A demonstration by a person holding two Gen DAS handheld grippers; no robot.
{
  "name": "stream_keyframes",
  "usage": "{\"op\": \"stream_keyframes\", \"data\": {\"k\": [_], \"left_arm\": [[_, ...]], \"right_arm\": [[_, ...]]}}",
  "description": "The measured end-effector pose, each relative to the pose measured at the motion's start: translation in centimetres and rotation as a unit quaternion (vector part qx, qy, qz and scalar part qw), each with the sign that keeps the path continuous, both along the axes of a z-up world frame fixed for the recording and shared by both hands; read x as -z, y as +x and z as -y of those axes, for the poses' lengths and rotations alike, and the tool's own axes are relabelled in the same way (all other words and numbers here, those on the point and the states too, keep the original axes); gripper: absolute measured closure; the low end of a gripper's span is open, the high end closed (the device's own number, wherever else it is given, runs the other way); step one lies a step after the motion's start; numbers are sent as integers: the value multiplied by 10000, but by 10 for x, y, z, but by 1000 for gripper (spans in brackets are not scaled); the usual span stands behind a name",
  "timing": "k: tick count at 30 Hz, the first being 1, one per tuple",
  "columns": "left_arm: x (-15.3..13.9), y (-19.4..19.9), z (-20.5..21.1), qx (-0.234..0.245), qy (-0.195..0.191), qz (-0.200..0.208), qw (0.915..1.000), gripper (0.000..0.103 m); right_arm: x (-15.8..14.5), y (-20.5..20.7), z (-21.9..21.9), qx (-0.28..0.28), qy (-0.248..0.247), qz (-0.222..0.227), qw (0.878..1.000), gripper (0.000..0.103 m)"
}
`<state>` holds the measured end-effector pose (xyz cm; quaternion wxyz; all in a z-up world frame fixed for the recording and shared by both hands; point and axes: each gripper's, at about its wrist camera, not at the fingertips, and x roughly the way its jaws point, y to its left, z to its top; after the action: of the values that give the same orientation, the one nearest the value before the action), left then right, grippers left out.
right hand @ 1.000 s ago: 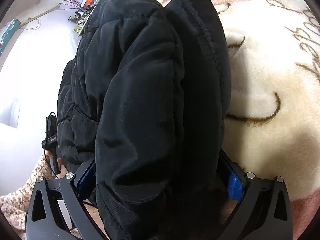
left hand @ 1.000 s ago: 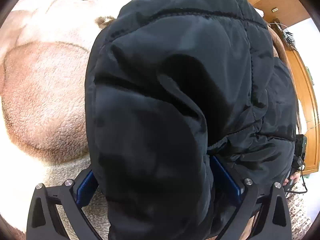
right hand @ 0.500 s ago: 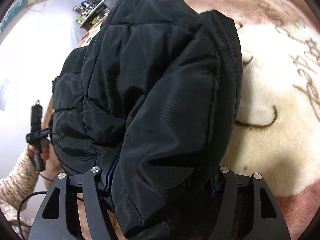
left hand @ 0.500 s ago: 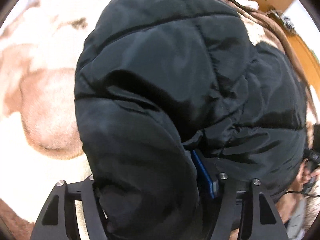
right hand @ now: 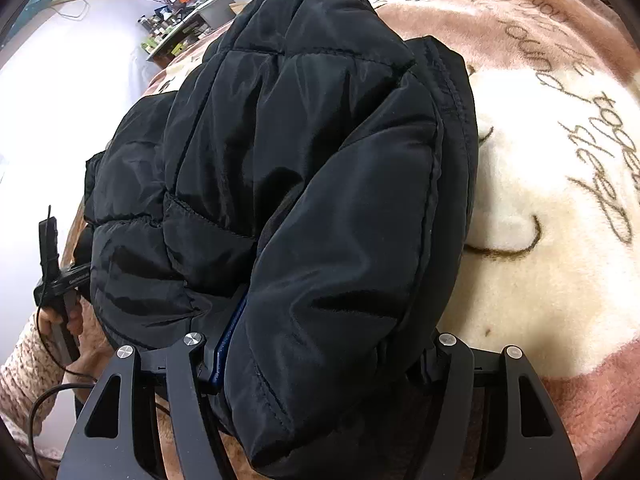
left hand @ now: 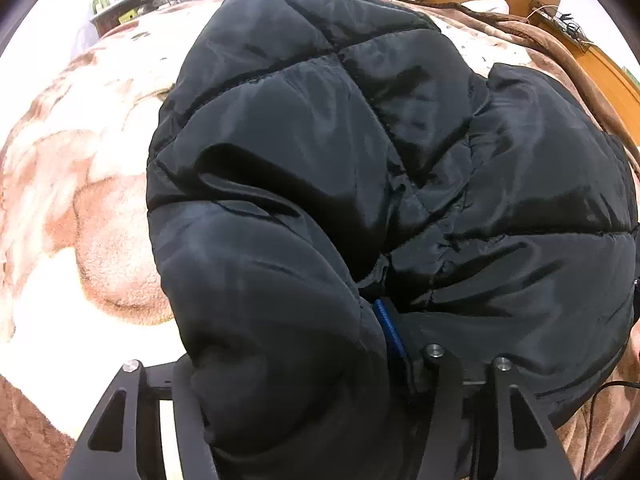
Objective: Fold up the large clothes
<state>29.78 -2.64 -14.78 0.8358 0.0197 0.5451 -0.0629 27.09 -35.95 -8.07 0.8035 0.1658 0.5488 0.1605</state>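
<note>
Since the left tool (left hand: 280, 364) is clamped on a fat, slick roll of black puffer jacket (left hand: 360, 152) w/ one blue pad (left hand: 390, 330) showing, the padding could squirm out & spoil the fold. Jacket is quilted, shiny, bunched on the bed blanket (left hand: 100, 208).
Right view: right tool (right hand: 320, 360) grips the near hem likewise; bulk could spring open.

A bedroom: plush blanket (right hand: 540, 152) on bed, cluttered shelf (right hand: 180, 28) behind.
</note>
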Motion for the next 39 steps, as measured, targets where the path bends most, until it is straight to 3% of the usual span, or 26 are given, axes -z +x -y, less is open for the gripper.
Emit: {"op": "stream_keyframes", "data": {"k": [7, 19, 25, 33, 39], "left_arm": [[-19, -17, 33, -7, 109, 143, 9998, 55], [-58, -49, 33, -159, 68, 423, 9990, 70], [-81, -69, 55, -132, 381, 842, 9956, 72], [-101, -86, 43, -206, 39, 1040, 9944, 73], [-129, -92, 15, -375, -182, 1318, 9904, 76]], "right_arm": [[-3, -2, -17, 24, -314, 166, 9994, 44], [-36, -10, -51, -29, -1180, 720, 9904, 60], [-44, -20, -44, 228, -1163, 900, 9889, 63], [-53, -21, -44, 461, -1188, 962, 9872, 63], [-90, -21, -65, 301, -1087, 1484, 9825, 64]]}}
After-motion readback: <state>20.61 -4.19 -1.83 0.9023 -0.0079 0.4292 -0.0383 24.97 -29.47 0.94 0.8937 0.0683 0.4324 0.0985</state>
